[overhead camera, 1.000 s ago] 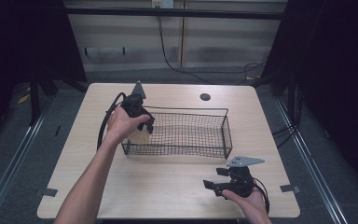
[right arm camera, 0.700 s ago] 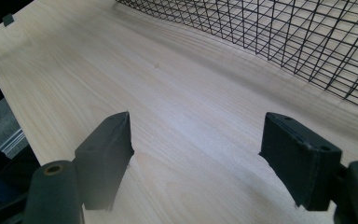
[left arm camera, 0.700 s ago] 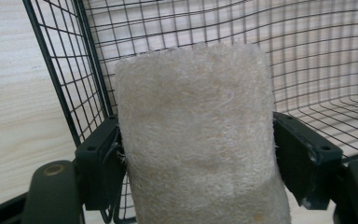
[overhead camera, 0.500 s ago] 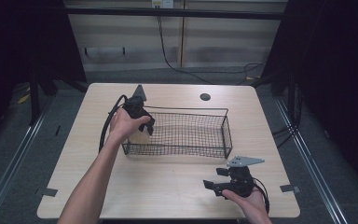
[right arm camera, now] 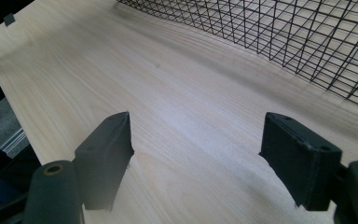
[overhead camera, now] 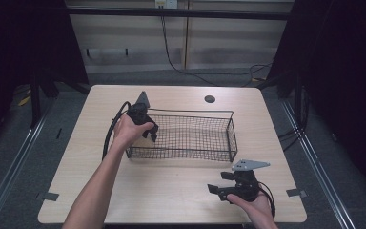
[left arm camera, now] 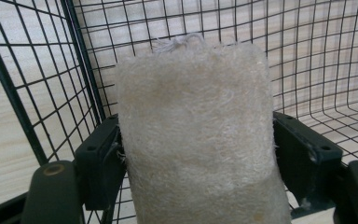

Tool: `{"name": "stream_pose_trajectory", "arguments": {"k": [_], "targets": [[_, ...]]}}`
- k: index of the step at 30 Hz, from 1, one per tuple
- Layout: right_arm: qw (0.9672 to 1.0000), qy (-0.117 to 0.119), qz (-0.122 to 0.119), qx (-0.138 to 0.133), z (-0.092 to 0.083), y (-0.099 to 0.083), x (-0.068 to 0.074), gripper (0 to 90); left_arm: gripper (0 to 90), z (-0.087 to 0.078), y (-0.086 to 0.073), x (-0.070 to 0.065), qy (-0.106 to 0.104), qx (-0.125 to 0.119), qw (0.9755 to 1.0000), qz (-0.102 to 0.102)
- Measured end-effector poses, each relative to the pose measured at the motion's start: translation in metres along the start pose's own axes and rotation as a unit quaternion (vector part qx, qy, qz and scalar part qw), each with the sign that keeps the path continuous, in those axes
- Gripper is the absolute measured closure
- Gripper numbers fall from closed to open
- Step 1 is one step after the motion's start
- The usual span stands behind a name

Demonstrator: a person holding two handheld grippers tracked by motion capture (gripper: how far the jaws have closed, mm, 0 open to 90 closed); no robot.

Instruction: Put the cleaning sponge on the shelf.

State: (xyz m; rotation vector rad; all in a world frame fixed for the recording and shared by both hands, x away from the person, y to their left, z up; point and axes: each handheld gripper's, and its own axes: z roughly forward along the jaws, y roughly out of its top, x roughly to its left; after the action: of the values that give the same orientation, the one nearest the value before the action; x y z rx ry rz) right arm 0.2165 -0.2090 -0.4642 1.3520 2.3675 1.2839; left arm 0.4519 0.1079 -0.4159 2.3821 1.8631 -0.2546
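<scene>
The left gripper (overhead camera: 148, 135) is clamped on a pale fibrous pad (left arm camera: 196, 135), a loofah-like sponge; both jaws press its sides in the left gripper view, and the pad stands upright between them, its frayed top edge up; in the high view the pad (overhead camera: 144, 141) sits low at the left end of the wire basket (overhead camera: 231, 136), inside the mesh walls and close to the corner; I cannot tell whether its lower end touches the basket floor yet.

The right gripper (overhead camera: 225, 185) rests on the table (overhead camera: 171, 200) near the front right edge, jaws spread wide with nothing between them, just bare wood in the right gripper view; it stands apart from the basket.

The job in hand looks like putting the pad into the basket, nearly done; risks from here, as I judge them:

- the pad is soft and hairy; on release its fibres may cling to a jaw and lift out again with the hand;
- the jaws sit close to the left wall and corner wires; opening wide there could knock a jaw against the mesh and shove the light basket across the table, since nothing steadies it;
- let go while upright and off the floor, the pad may topple, or lean on the wall.
</scene>
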Motion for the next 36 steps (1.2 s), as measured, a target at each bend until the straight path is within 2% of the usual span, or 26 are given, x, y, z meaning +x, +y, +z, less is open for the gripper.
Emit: {"name": "stream_pose_trajectory", "arguments": {"k": [8, 17, 18, 22, 24, 31, 32, 36], "targets": [[1.0000, 0.001, 0.000, 0.001, 0.000, 0.000, 0.000, 24.3, 25.3, 0.006, 0.002, 0.001, -0.005, -0.002, 1.0000, 0.000], [1.0000, 0.002, -0.002, 0.000, 0.000, 0.000, 0.000, 24.3, 25.2, 0.016, 0.003, 0.000, 0.004, 0.007, 1.0000, 0.004], [1.0000, 0.002, -0.002, 0.000, 0.000, 0.000, 0.000, 24.3, 25.2, 0.017, 0.003, -0.001, 0.008, 0.007, 0.9999, -0.001], [1.0000, 0.003, -0.003, 0.000, 0.000, 0.000, 0.001, 24.3, 25.2, 0.021, 0.004, -0.003, 0.006, 0.013, 0.9999, 0.004], [1.0000, 0.002, -0.002, 0.001, 0.000, 0.000, 0.001, 24.3, 25.2, 0.022, 0.004, -0.002, 0.008, 0.011, 0.9999, -0.003], [1.0000, 0.002, -0.003, 0.001, 0.000, 0.000, 0.001, 24.3, 25.2, 0.023, 0.004, -0.003, 0.015, 0.011, 0.9998, 0.002], [1.0000, 0.003, -0.003, 0.000, 0.000, 0.000, 0.001, 24.4, 25.1, 0.024, 0.004, -0.004, 0.023, 0.011, 0.9997, 0.006], [1.0000, 0.003, -0.002, 0.001, 0.000, 0.000, 0.001, 24.4, 25.0, 0.025, 0.004, -0.006, 0.032, 0.012, 0.9994, 0.010]]}}
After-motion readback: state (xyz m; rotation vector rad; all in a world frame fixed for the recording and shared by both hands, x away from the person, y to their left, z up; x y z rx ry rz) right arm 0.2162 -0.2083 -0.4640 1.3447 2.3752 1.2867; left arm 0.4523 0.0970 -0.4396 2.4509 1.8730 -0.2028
